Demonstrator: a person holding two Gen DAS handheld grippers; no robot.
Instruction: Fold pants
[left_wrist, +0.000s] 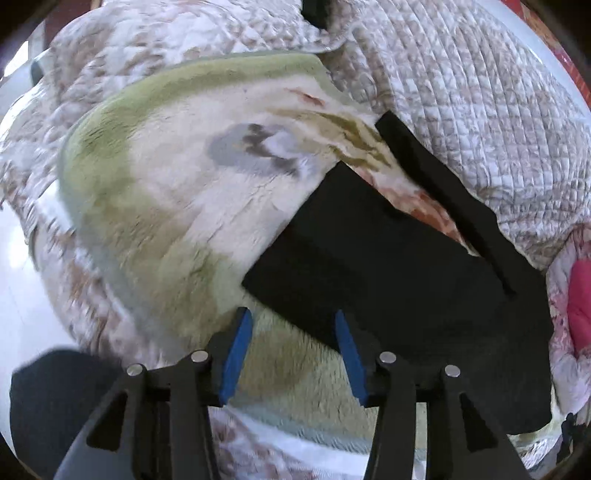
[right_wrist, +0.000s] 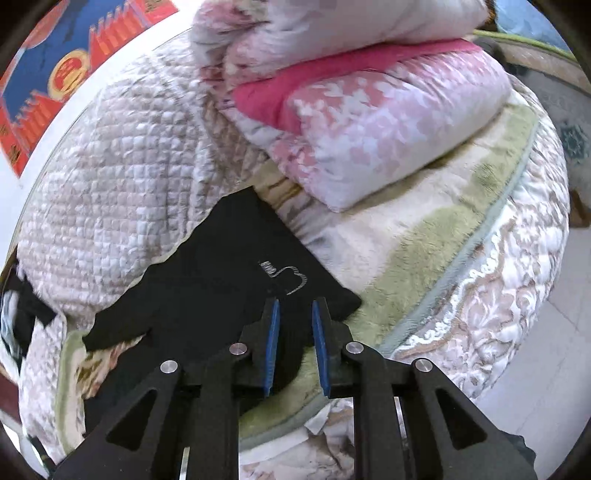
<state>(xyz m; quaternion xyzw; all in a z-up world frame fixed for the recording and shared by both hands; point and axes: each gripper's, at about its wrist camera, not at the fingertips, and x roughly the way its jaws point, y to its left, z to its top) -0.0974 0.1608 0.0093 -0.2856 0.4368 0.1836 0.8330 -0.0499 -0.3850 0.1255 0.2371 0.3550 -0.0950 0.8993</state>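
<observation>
Pants: black pants (left_wrist: 388, 266) are lying folded on the fleece blanket (left_wrist: 166, 192), beside the quilted bedspread (left_wrist: 461, 110).
Left gripper (left_wrist: 293, 325): my jaws are standing apart, grasping nothing, hovering at the pants' near edge.
Right gripper (right_wrist: 294, 317): my jaws are standing narrowly parted, empty, above the pants' white logo (right_wrist: 284, 275) corner.

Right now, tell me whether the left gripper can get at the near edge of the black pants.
Probably yes. The left gripper is open with nothing between its pads, and the black pants lie flat on the fleece blanket just ahead, their near edge by the right finger. Nothing lies across that edge.
</observation>
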